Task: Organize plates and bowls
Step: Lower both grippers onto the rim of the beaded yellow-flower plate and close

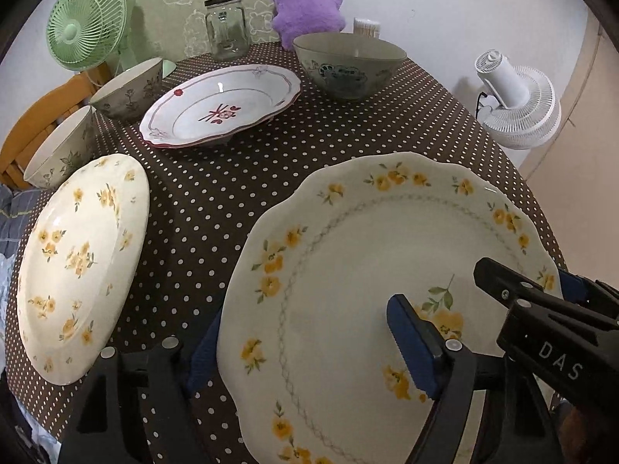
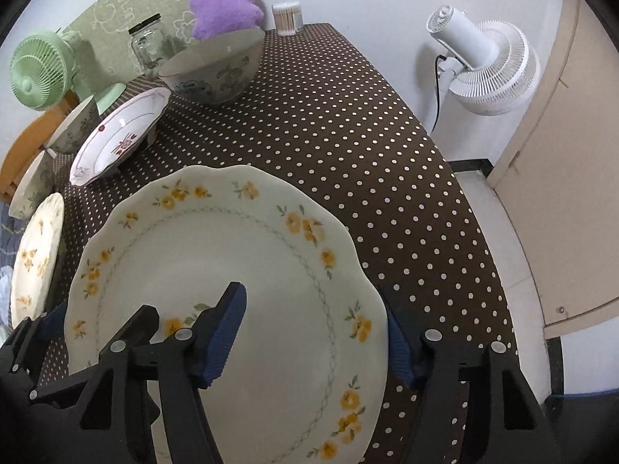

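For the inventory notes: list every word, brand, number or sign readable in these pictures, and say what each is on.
"DAS": white letters on the black body of the right gripper, seen at the right edge of the left wrist view; the word may run on out of frame.
Nothing else carries readable text: the plates, bowls and the glass jar show only patterns, and the fans show no legible label.

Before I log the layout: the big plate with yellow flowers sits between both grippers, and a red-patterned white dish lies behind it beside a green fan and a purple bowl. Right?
One slip: the bowl is grey-green with a dark pattern; purple is the plush cushion behind it, per the left wrist view.
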Tool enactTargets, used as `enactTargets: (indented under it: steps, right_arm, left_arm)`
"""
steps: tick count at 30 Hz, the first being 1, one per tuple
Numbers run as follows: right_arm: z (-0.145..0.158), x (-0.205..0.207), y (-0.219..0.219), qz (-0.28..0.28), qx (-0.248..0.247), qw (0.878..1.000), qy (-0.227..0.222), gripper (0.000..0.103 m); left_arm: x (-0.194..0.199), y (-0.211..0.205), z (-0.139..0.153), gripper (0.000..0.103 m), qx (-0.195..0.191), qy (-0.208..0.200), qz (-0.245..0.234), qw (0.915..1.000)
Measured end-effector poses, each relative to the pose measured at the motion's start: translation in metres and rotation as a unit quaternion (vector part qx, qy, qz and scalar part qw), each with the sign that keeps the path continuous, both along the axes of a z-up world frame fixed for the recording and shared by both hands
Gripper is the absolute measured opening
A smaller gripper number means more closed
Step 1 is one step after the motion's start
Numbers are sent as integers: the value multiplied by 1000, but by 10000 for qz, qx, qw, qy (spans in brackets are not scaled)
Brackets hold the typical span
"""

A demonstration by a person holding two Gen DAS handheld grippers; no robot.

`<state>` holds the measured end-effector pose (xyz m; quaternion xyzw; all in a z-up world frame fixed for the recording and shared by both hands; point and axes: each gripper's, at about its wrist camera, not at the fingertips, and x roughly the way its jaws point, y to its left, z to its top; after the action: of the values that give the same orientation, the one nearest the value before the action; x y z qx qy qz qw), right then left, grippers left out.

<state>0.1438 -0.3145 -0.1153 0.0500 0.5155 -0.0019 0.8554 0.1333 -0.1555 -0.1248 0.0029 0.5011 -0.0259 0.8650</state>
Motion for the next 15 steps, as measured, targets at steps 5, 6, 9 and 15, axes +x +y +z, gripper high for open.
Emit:
enactTargets:
  steps: [5,6,9,15]
  right_arm:
    - [0,4,5,8,-40,10000,61,70]
    - [0,4,6,16,-39,10000,60,70]
    - [3,9,13,86,-43,10000,24,70]
    - [6,24,29,273,-25,9996,-14,70]
  left_arm:
    - [4,6,0,80,-22,44,65,10000]
    - [5,8,0,80,-34,53,97,9999]
    - [9,17,1,80,-23,62,218,9997]
    - [18,30,2,80,23,61,405,9992]
